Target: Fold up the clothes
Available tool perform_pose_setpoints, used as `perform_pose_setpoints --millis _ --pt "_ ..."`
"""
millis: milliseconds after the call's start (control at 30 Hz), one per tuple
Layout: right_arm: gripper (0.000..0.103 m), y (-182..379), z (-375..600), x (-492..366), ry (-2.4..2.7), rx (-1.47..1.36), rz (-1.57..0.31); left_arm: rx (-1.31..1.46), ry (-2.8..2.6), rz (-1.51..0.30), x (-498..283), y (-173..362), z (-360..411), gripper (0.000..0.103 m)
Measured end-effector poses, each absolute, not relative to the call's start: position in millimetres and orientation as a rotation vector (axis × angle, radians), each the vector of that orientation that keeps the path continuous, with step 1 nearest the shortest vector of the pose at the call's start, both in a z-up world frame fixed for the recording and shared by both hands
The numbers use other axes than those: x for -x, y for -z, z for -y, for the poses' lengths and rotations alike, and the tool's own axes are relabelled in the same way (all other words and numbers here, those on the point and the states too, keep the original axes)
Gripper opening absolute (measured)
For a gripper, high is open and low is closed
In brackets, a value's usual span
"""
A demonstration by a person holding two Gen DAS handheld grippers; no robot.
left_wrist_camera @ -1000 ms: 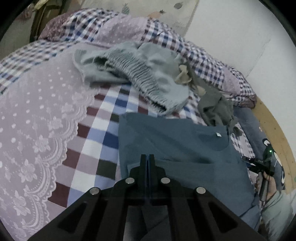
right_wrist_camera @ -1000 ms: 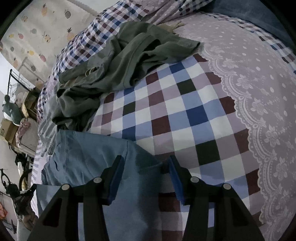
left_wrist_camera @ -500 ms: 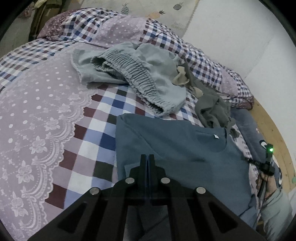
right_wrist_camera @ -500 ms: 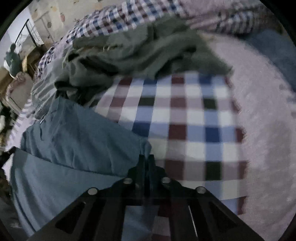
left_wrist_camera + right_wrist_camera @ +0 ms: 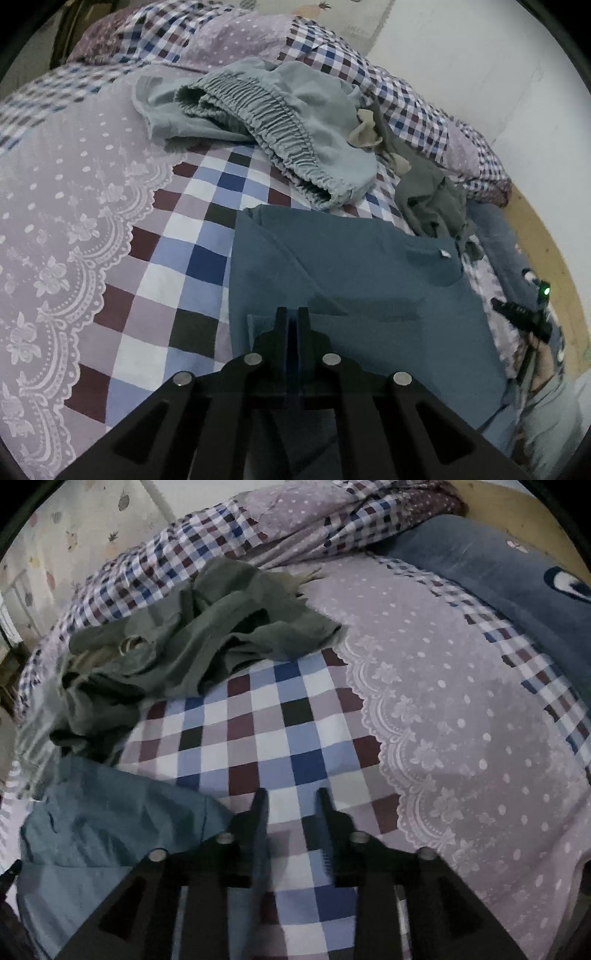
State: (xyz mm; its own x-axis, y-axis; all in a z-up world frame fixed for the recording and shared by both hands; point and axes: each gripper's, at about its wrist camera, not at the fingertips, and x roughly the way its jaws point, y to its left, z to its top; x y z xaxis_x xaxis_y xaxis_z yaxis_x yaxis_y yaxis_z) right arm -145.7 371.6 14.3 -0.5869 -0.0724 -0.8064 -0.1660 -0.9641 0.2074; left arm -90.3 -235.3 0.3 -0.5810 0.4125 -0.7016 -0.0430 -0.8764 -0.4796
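The blue T-shirt (image 5: 369, 280) lies spread on the checked bedspread (image 5: 192, 254), its collar and small white neck tag toward the pile of other clothes. The left gripper (image 5: 293, 325) sits over the shirt's near edge with its jaws pressed together on a fold of the blue fabric, which rises between them in a small raised flap. Beyond the shirt, a light grey-blue garment with a gathered elastic waistband (image 5: 280, 125) lies crumpled on the bedspread, and just beside the shirt's collar corner a dark olive-grey garment (image 5: 432, 199) is heaped, its edge touching the shirt.

In the right wrist view, the right gripper (image 5: 291, 805) hovers above bare checked bedspread (image 5: 280, 734) just beside the shirt's edge, its jaws parted by a moderate gap with nothing between them. The blue T-shirt (image 5: 110, 823) lies off the gripper's left finger, near it; whether the finger touches the cloth cannot be told. The olive-grey garment (image 5: 207, 635) is piled beyond the shirt, and a dark blue pillow (image 5: 509, 579) rests well apart from it, past the lace-patterned lilac band of the bedspread.
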Motion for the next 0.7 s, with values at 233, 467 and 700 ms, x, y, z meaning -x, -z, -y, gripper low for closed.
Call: perform_pose_setpoints --millis 233,467,700 --pt "0.041 -9.9 -369.2 140.9 -2.753 1.435 -0.499 1.245 -2.537 0.753 90.1 -4.6 264.0 0.065" --pt "0.041 -11.6 -373.5 132.6 -2.732 1.427 -0.532 1.224 -2.481 0.773 83.1 -8.2 272.3 0.065" --pt "0.041 -38.4 -352.2 115.7 -2.825 1.376 -0.448 1.286 -2.405 0.575 68.7 -11.5 241.1 0.065"
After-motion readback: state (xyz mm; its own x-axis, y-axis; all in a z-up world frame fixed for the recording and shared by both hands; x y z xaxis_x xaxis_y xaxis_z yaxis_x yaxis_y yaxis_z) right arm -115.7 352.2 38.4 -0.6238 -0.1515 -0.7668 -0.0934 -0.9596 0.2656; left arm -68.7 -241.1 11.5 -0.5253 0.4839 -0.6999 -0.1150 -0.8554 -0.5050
